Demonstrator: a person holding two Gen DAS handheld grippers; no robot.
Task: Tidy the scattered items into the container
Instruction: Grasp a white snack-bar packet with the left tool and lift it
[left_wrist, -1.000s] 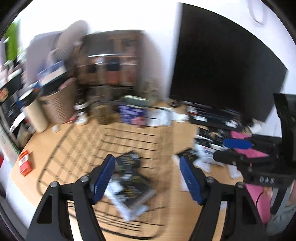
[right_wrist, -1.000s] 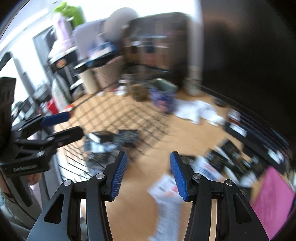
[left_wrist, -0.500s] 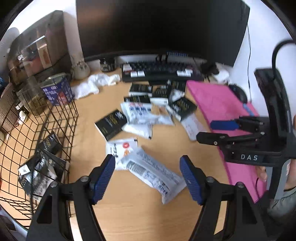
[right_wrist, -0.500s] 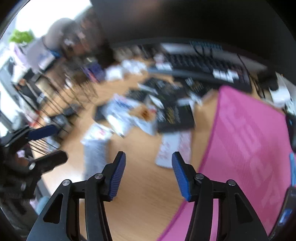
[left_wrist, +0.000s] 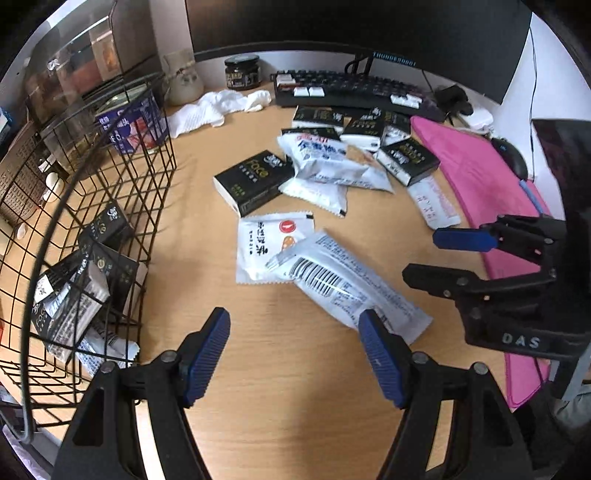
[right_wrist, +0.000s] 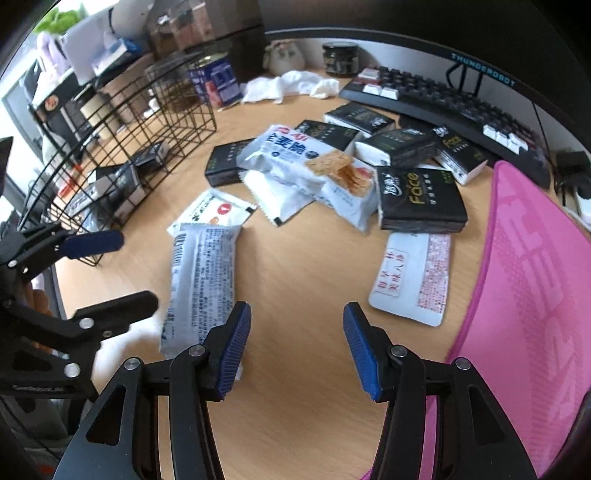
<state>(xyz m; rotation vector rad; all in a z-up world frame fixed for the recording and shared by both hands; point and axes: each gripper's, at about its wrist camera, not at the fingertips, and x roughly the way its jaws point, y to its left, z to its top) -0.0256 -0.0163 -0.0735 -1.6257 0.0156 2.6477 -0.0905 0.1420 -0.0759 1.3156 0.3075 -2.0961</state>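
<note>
- My left gripper (left_wrist: 293, 334) is released, nothing betw. jaws, over bare worktop (left_wrist: 295, 387).
- Right gripper (right_wrist: 297, 330) also released, empty.
- White barcode packet (left_wrist: 343, 284) lies center frame, just above left gripper.
- Wire basket (left_wrist: 122, 192) at left edge w/ black boxes (left_wrist: 110, 266) inside.
- More packets & boxes scattered upper center.

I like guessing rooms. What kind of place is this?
Probably a home desk or small office: a keyboard sits under a big monitor, with a pink mouse mat beside the snack packets.
</note>
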